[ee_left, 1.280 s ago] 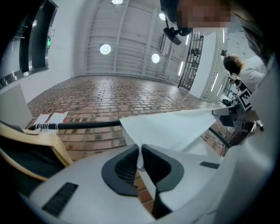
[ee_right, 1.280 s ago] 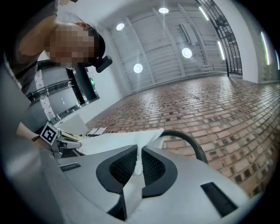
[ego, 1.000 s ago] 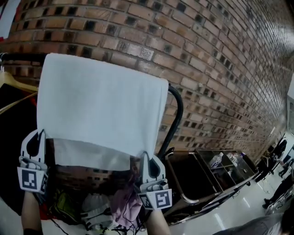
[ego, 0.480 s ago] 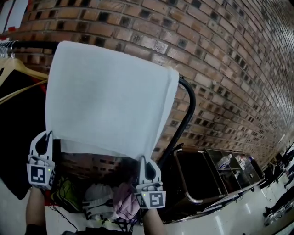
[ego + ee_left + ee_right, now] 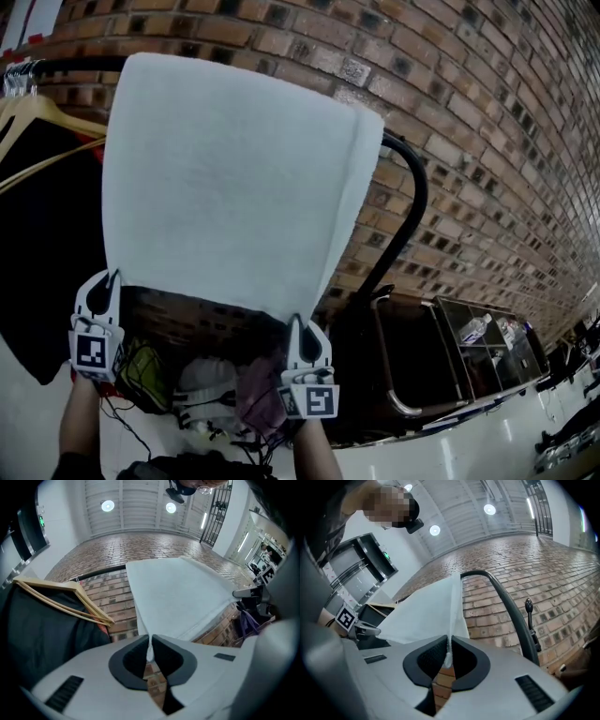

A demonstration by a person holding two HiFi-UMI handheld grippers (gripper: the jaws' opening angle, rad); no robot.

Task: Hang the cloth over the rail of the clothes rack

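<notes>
Left gripper [image 5: 150, 651]: its jaws are clamped on the lower left corner of the cloth [image 5: 225, 178]. In the left gripper view a thin white edge is pinched between the dark pads.
Right gripper [image 5: 449, 656]: its jaws are likewise closed on the lower right corner. A small tuft of white fabric is squeezed between the pads.
Cloth against the grippers: it rises from both sets of jaws and is spread flat between them. One gripper sits under each bottom corner, and both point upward.
Cloth against the rail [image 5: 415, 183]: its upper part is draped over the black tube, with the top fold lying along it. The front panel hangs toward the person. At the right edge a second layer shows behind the front one.
Rail: it runs level behind the top of the cloth, then comes out at the cloth's right and curves downward.
Wooden hanger [image 5: 37, 117]: it hangs on the rail just left of the cloth and carries a black garment [image 5: 37, 234] that is close to the cloth's left edge.
Brick wall [image 5: 450, 112]: it stands behind the clothes rack and fills the background.
Heap of clothes [image 5: 234, 403]: it lies low in the head view, under the cloth's bottom edge and between the person's two forearms.
Dark metal cart [image 5: 412, 356]: it stands to the right of the rack's upright, apart from the cloth.
</notes>
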